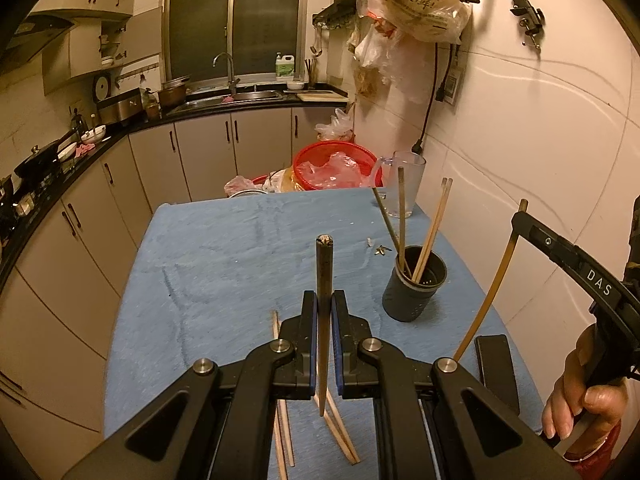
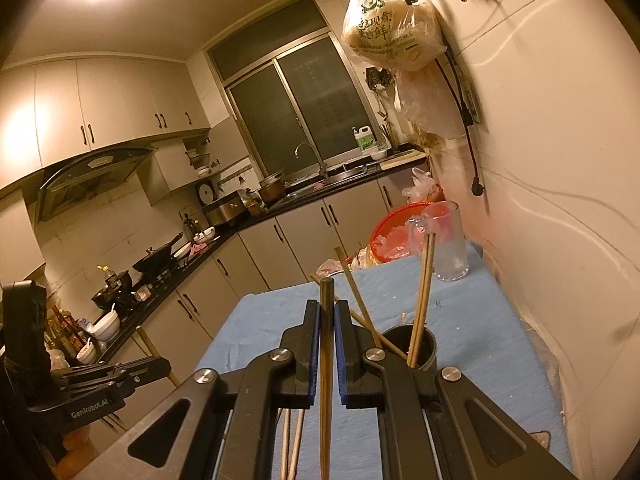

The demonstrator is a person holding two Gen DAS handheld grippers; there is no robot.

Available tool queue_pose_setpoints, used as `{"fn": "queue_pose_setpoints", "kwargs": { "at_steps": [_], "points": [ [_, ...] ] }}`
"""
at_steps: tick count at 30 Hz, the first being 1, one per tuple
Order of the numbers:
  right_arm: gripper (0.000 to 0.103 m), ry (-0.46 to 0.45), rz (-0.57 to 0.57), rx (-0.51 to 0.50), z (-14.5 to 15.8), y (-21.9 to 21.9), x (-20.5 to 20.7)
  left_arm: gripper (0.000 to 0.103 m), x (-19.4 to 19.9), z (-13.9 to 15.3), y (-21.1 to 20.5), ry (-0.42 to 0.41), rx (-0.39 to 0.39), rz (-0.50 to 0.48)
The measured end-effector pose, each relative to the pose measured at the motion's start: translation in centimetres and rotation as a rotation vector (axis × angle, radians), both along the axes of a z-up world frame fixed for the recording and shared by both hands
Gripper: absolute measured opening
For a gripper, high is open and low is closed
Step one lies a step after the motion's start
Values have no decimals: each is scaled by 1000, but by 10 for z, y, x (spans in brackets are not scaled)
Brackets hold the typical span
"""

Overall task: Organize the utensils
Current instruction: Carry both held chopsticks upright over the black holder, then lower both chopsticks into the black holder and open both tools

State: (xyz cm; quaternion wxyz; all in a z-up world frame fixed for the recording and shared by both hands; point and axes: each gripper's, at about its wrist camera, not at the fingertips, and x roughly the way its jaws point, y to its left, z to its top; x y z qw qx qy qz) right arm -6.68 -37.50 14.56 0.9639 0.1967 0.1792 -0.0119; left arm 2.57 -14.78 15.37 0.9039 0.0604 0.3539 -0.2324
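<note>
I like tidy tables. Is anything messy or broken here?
Yes. Several chopsticks lie loose on the blue cloth instead of standing in the dark holder. The dark chopstick in the left gripper looks chipped at its top.

On the desk (image 1: 240, 248), chopsticks (image 1: 430, 232) stand in the cup (image 1: 414, 288), with the glass mug (image 1: 408, 184) behind it and loose chopsticks (image 1: 340, 428) before it.

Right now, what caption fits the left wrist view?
Left fingers pinch a chopstick near the holder.
</note>
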Motion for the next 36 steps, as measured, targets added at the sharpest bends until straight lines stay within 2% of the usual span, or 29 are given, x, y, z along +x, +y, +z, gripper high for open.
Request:
{"fn": "queue_pose_setpoints", "kwargs": {
  "at_steps": [14,30,36],
  "points": [
    [8,-13,-23,-17,15,-22,2,7,6,5,-29,6,8,-39],
    [8,-68,-91,-34,58,-56,27,7,29,64,-78,-59,-72,-107],
    [8,-94,-139,-67,75,-68,48,7,48,73,-105,-67,-108,-122]
  ]
}}
